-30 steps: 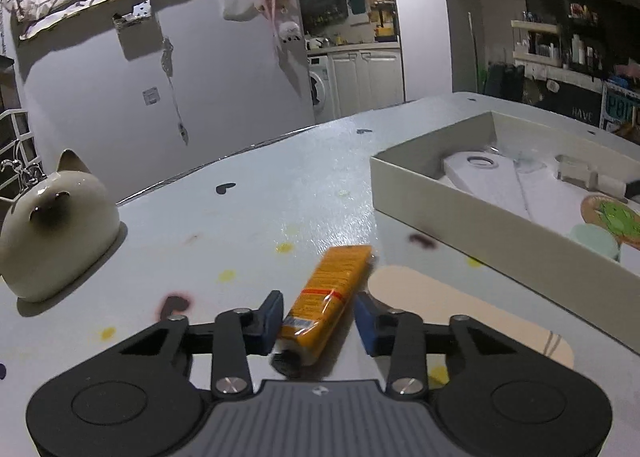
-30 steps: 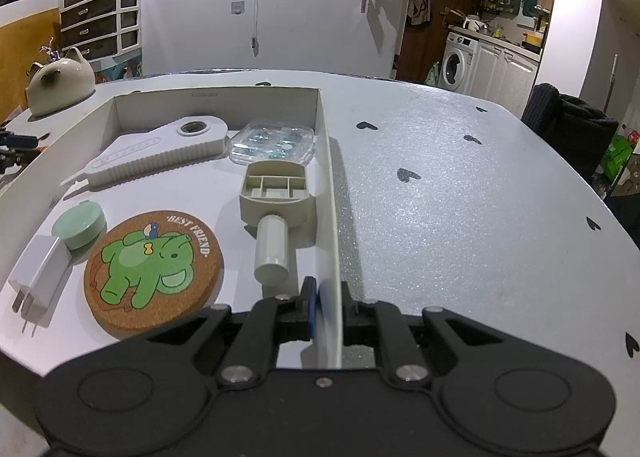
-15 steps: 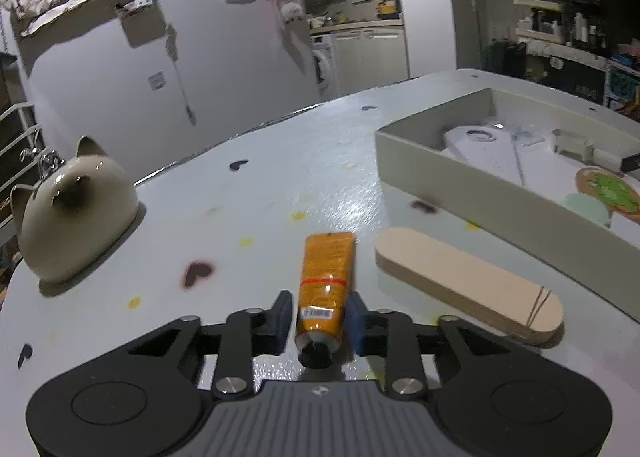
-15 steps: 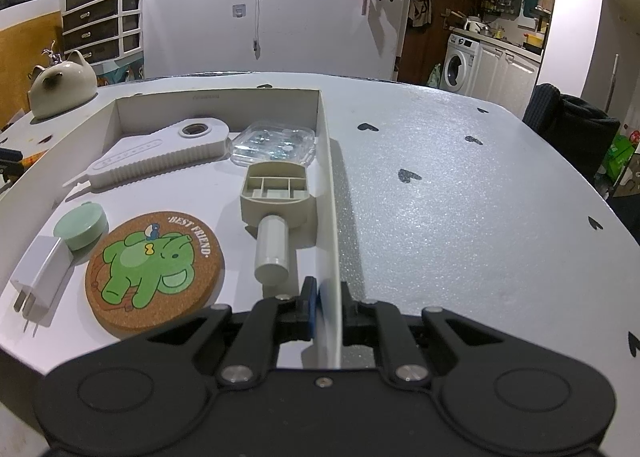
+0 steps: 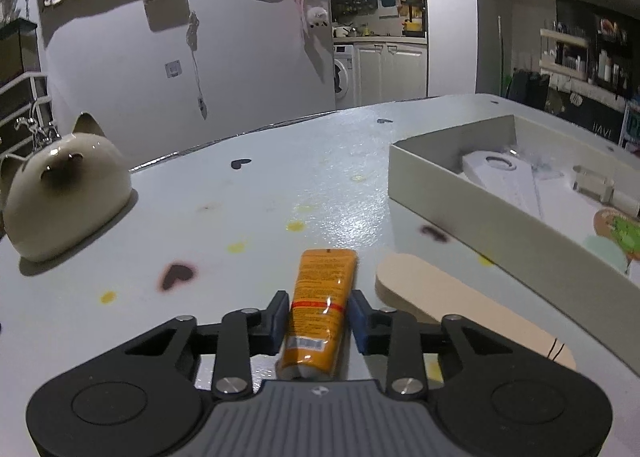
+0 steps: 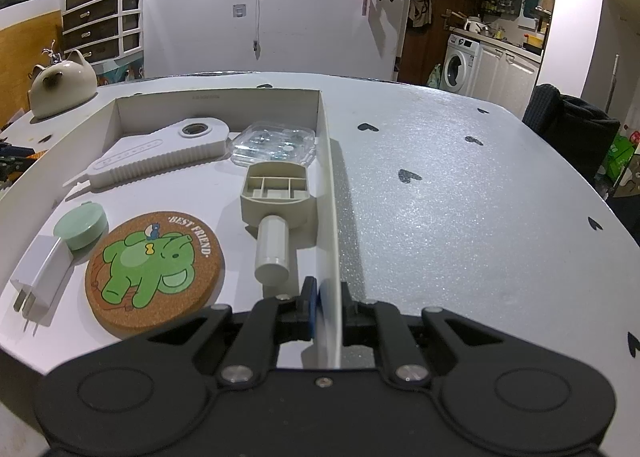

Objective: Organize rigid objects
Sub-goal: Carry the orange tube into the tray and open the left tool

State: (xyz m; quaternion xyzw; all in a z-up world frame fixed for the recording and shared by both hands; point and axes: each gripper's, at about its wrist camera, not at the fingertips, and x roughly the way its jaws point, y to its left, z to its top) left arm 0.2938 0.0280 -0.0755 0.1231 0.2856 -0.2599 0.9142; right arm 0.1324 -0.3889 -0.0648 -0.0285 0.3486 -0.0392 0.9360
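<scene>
Orange tube [image 5: 320, 309] between left gripper [image 5: 318, 319] fingers [image 5: 276, 317] (both touching).

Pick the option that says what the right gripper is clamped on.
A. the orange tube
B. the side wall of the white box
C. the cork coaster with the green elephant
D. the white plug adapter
B: in the right wrist view the right gripper has its pads pressed on either face of the thin side wall of the white box; the cork coaster lies untouched inside.
</scene>
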